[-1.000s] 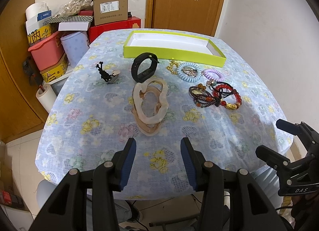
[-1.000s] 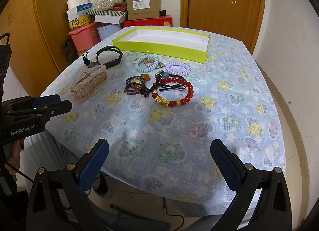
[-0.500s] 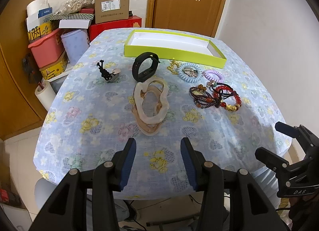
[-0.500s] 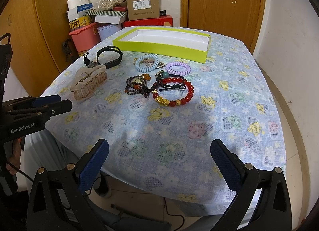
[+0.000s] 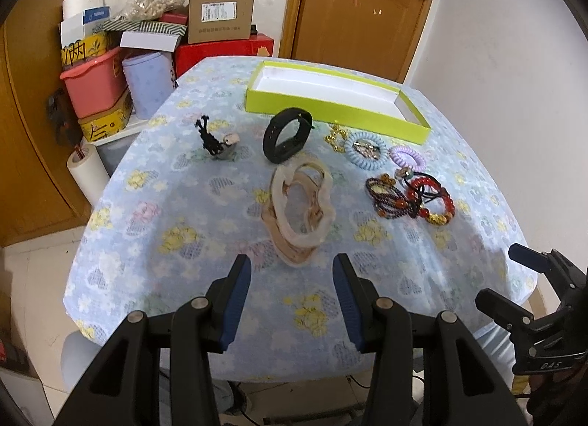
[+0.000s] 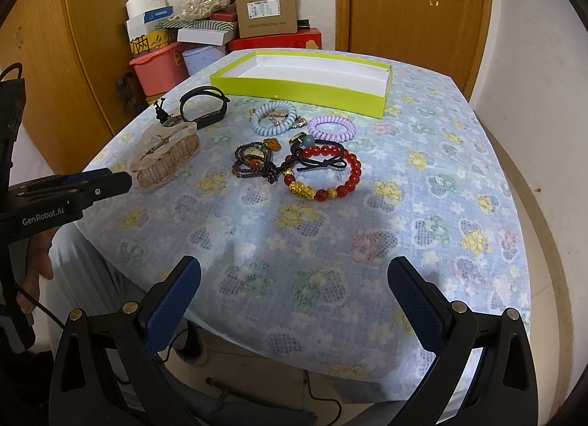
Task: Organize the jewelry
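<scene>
Two empty grippers: your left gripper (image 5: 292, 279) gapes narrowly before the hair claw (image 5: 299, 205), your right gripper (image 6: 294, 279) wide

Bracelets (image 6: 323, 172), hair coils (image 6: 273, 118) lie loose — lime tray (image 6: 297, 90) beyond, empty.

"GenRobot.AI" is showing in white on the left tool (image 6: 110, 180); "DAS" is showing on the right tool (image 5: 514, 275).
</scene>
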Demonstrator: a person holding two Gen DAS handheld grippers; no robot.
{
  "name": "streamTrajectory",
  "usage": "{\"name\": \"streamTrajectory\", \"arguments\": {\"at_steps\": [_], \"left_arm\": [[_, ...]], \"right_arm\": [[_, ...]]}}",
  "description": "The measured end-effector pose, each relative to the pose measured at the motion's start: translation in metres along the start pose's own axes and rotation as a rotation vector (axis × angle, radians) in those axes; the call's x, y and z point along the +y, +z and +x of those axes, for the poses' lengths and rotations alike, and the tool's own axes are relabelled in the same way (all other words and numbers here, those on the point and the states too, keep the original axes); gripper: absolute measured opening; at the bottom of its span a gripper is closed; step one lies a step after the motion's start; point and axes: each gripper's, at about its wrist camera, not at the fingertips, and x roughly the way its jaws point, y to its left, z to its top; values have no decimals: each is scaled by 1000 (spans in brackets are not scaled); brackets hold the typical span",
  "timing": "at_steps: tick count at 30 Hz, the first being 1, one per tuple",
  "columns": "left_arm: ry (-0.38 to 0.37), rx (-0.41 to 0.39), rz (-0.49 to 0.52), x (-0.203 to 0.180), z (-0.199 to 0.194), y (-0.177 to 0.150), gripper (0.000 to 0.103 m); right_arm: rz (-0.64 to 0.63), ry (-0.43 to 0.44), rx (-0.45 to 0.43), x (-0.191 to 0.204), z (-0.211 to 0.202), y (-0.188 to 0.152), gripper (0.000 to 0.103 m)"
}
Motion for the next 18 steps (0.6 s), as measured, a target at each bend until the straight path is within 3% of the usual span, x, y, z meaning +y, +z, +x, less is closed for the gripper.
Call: {"name": "streamTrajectory", "arguments": {"at_steps": [8,12,18], "left_arm": [[-3,49,23,3,17,12,49],[-26,52,38,1,27,21,56],[-6,77,65,-4,48,29,57]], "right_arm": [[8,15,-17,-9,8,15,102],[12,25,-20,-15,15,26,100],[13,46,-12,-23,32,43,80]]}}
